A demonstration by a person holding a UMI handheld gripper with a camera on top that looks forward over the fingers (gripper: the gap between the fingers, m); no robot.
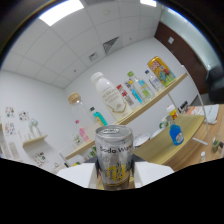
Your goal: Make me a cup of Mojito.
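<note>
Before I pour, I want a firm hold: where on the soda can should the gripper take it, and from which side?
Grip the soda can across the middle of its round wall, coming level from the side with one finger on each flank. It stands upright, its top tab end up, so the smooth sides suit flat pads. It already sits between the gripper fingers.

White walls (30,100). Tiled ceiling (90,35) with lit panel lights (61,12) and a vent (110,44). Long wooden shelf (150,106) along the wall. Dark brown panel (182,47) beside it. Wooden table (187,135) below the shelf.
</note>
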